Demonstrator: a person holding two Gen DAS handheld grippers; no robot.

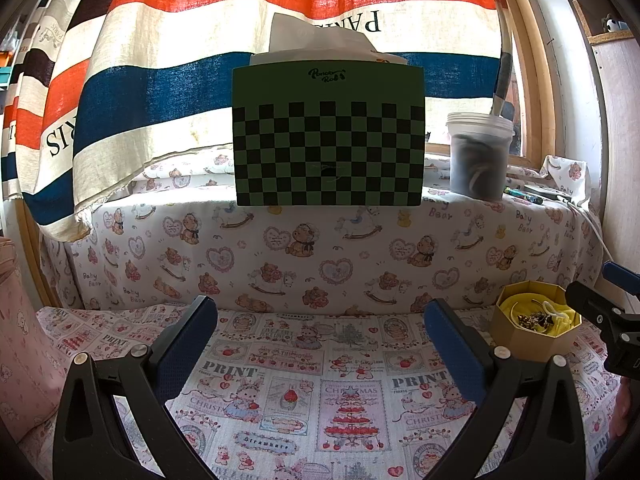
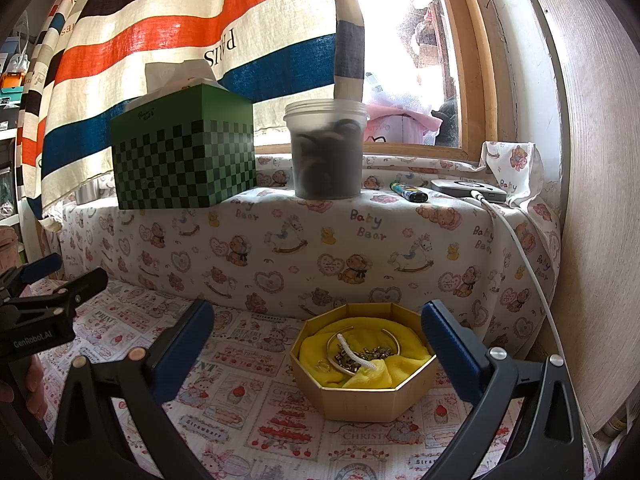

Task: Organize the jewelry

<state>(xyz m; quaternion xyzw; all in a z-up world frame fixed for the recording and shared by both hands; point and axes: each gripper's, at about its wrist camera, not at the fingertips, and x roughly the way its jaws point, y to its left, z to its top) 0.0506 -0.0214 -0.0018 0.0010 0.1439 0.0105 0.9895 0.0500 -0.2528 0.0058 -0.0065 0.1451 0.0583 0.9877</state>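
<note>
Both grippers are hovering with jaws wide apart, holding nothing. The right gripper (image 2: 316, 356) is facing the octagonal gold box (image 2: 362, 394) at lower centre, where bangles and chain (image 2: 360, 354) are lying on yellow cloth (image 2: 404, 344), likely for reaching in. The left gripper (image 1: 320, 344) is waiting over bare printed tablecloth (image 1: 288, 360).

Bright daylight from the blown-out window (image 2: 400, 52), backlit curtain (image 1: 248, 12), strong fisheye bending, dark vignetted corners.

Wide-spread left claw (image 1: 320, 344) over printed cloth (image 1: 304, 400)
</note>
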